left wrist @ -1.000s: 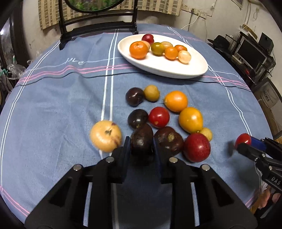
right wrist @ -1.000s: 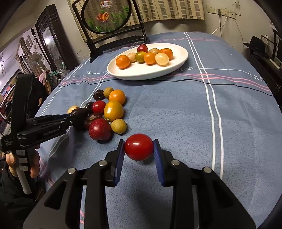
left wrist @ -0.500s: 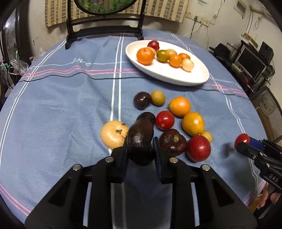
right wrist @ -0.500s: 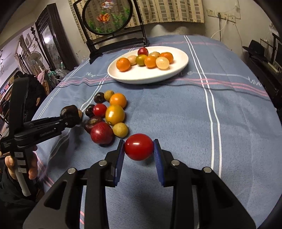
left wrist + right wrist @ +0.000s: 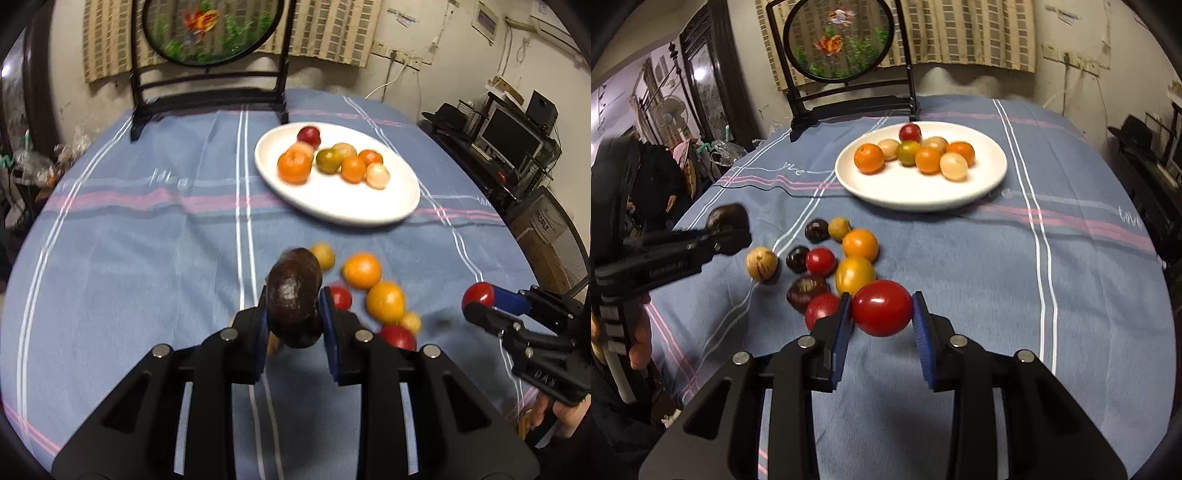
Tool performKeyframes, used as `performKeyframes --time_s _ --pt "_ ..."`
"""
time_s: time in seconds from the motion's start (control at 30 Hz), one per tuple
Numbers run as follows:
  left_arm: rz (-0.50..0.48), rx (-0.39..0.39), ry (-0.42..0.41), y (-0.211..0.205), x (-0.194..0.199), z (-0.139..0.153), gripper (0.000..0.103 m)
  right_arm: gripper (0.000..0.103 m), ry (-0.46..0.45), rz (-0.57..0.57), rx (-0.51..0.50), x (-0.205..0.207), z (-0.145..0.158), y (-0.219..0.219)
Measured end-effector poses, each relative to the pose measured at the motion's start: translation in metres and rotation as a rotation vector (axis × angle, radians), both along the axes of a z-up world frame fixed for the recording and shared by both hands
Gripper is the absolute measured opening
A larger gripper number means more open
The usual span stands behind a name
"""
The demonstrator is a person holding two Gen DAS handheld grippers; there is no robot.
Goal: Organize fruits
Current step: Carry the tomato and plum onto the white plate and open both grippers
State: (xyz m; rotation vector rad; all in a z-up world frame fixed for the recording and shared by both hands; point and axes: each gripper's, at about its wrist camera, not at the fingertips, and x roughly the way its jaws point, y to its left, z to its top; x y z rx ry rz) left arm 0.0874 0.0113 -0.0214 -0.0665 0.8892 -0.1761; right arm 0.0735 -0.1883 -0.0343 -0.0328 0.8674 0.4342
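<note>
Above the blue tablecloth [image 5: 147, 258], lifted higher than a second ago and carried nearer the white plate [image 5: 347, 206]: dark purple fruit [image 5: 294, 295], pinched between the closed-in pads of the left gripper [image 5: 293, 317]; loose fruit pile [image 5: 831, 258] left short of the plate; red tomato [image 5: 882, 307] unchanged, clamped in the right gripper [image 5: 882, 325], also short of the plate.

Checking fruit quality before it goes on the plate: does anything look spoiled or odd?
One thing: the dark brown wrinkled fruit held in the left tongs looks shrivelled and dull, unlike the glossy red tomato in the right tongs. Whether it is spoiled cannot be told.
</note>
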Motion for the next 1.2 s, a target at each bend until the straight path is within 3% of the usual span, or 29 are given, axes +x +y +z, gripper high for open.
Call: performKeyframes --time_s 0.2,0.37,0.47,0.57,0.87,0.9,0.97,1.0,1.03,1.07,1.1,1.2 --pt "-0.003 0.002 0.016 -0.013 0.086 0.025 0.026 0.033 -0.006 0.042 -0.059 0.075 0.015 0.024" --pt "-0.002 0.015 0.049 -0.041 0.144 0.017 0.026 0.033 0.000 -0.045 -0.146 0.146 0.001 0.007" --pt "-0.021 0.023 0.074 -0.056 0.162 0.002 0.026 0.033 0.013 -0.077 -0.166 0.176 -0.010 -0.011" --pt "-0.028 0.035 0.105 -0.065 0.177 -0.014 0.026 0.033 0.054 -0.079 -0.122 0.199 -0.018 -0.026" --pt "-0.023 0.068 0.148 -0.074 0.209 -0.035 0.027 0.033 0.061 -0.061 -0.077 0.228 -0.027 -0.032" --pt "-0.022 0.067 0.150 -0.074 0.210 -0.035 0.029 0.035 0.062 -0.058 -0.077 0.229 -0.029 -0.032" --pt "-0.017 0.054 0.136 -0.073 0.211 -0.029 0.047 0.036 0.050 -0.067 -0.097 0.231 -0.029 -0.029" --pt "-0.009 0.050 0.119 -0.071 0.210 -0.023 0.064 0.050 0.039 -0.078 -0.110 0.231 -0.028 -0.029" --pt "0.000 0.049 0.096 -0.069 0.208 -0.016 0.072 0.062 0.016 -0.099 -0.128 0.230 -0.024 -0.029" --pt "0.006 0.047 0.068 -0.065 0.205 -0.007 0.072 0.072 -0.004 -0.107 -0.131 0.230 -0.021 -0.030" --pt "0.009 0.046 0.055 -0.062 0.202 0.001 0.072 0.075 -0.026 -0.110 -0.131 0.229 -0.017 -0.031" --pt "0.030 0.019 0.025 -0.048 0.188 0.025 0.072 0.075 -0.038 -0.123 -0.122 0.224 -0.001 -0.034"
